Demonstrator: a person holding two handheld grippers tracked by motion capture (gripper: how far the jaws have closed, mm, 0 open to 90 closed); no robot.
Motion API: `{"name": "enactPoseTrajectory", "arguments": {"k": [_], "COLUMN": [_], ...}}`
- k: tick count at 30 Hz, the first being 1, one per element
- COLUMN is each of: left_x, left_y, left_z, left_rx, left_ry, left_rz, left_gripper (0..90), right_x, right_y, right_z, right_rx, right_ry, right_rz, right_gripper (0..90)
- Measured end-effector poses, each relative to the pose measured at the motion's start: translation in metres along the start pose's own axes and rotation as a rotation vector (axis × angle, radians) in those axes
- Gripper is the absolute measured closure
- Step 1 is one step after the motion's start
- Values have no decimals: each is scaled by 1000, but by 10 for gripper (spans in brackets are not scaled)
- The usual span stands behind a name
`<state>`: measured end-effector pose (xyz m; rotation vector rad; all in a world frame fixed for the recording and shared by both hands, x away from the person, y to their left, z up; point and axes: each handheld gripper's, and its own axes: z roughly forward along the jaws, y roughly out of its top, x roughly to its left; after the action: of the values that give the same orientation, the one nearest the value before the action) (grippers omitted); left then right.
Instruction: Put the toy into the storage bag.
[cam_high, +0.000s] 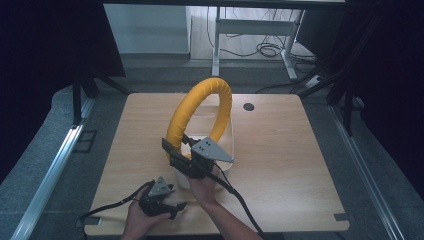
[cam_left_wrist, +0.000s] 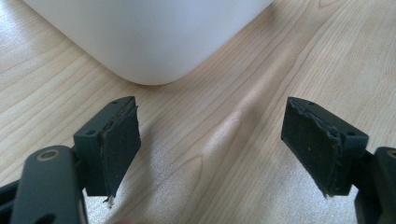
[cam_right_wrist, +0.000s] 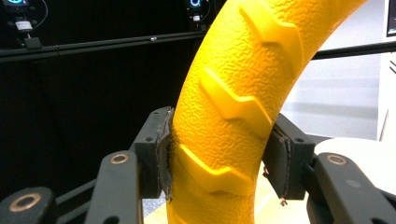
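Observation:
A large yellow ring (cam_high: 200, 107) with a raised tread pattern stands upright over a white bin (cam_high: 229, 145) in the middle of the wooden table. My right gripper (cam_high: 186, 159) is shut on the ring's lower left part; in the right gripper view both pads press against the yellow ring (cam_right_wrist: 233, 126). My left gripper (cam_high: 172, 206) rests low near the table's front edge, open and holding nothing. In the left gripper view its fingers (cam_left_wrist: 116, 144) stand wide apart over bare wood, with a rounded corner of the white bin (cam_left_wrist: 144, 37) just ahead.
The wooden table (cam_high: 280, 150) has a round cable hole (cam_high: 248, 106) at the back. Cables trail from both grippers toward the front edge. Metal rails run along both sides of the table, and a desk frame (cam_high: 250, 35) with loose cables stands behind it.

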<state>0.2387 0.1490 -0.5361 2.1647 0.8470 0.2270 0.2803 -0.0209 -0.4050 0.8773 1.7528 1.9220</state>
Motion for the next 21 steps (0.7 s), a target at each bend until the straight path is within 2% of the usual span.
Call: {"name": "enactPoseTrajectory", "arguments": {"k": [21], "left_x": [0], "left_y": [0], "left_z": [1], "left_rx": [0], "left_ry": [-2], "left_rz": [1], "left_gripper": [197], "right_x": [0], "right_y": [-12], "right_z": [-6], "right_rx": [42], "right_ry": [-9], "right_rz": [-3], "right_gripper": [485]}}
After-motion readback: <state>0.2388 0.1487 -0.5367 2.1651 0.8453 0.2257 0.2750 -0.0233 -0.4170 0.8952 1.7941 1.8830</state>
